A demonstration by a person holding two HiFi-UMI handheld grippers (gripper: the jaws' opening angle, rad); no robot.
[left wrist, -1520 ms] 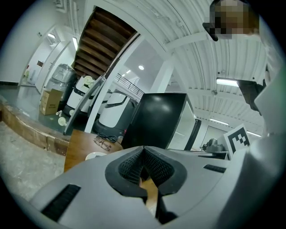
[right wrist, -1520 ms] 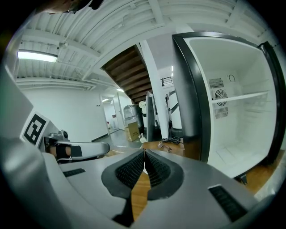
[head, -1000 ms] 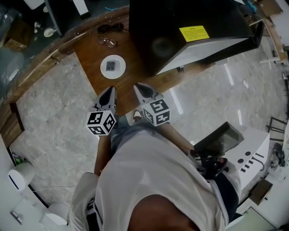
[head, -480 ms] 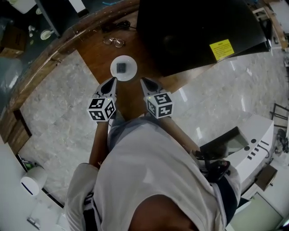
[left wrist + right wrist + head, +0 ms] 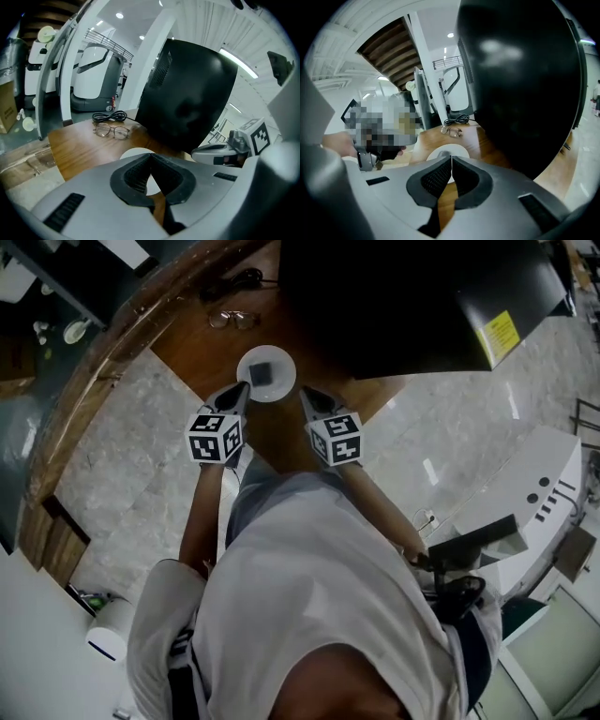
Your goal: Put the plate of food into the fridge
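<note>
Wooden tabletop (image 5: pixel 202 343) bore the plate (image 5: pixel 266 374), probably light but breakable, best pinched at its rim; left gripper (image 5: pixel 241 389) and right gripper (image 5: pixel 307 394) were closed, empty.

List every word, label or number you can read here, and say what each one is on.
No text here can be read.
Yellow label on the black fridge: there is print, but it is too small to read.
Left gripper and right gripper: square marker patterns only, no words or numbers.

Robot lab, white robots (image 5: pixel 96 75), marble floor (image 5: pixel 122 451)
</note>
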